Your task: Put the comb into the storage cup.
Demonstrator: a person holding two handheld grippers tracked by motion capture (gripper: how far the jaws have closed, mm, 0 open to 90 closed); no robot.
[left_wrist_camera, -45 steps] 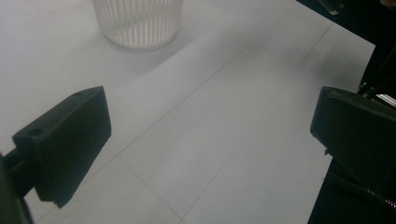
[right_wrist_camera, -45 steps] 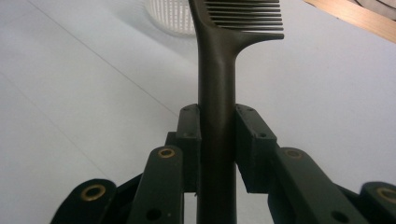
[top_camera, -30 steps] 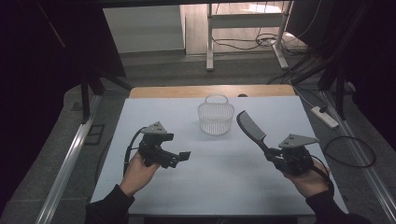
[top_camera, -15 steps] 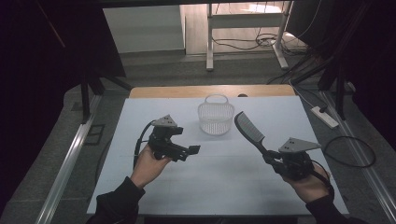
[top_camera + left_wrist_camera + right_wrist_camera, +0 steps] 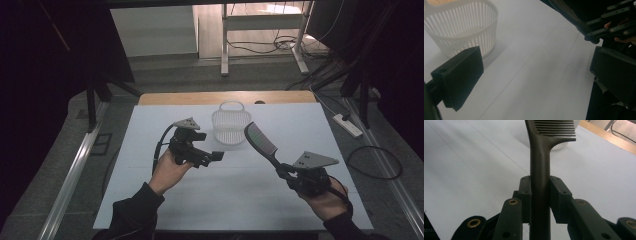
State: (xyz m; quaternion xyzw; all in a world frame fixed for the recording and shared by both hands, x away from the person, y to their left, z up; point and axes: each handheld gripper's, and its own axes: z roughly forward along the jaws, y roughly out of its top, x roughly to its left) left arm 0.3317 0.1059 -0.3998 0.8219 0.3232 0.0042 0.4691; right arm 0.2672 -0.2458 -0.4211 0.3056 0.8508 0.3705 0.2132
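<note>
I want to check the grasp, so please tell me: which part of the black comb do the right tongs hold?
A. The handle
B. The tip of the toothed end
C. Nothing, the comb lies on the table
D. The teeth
A: in the right gripper view the right tongs clamp the handle of the comb, with the teeth pointing away above them.

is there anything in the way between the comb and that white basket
Nothing visible stands in the way. The right gripper is shut on the comb by its handle, its toothed end raised just right of the white basket. The left gripper, jaws open, is nearby, to the basket's lower left, not between them.
</note>
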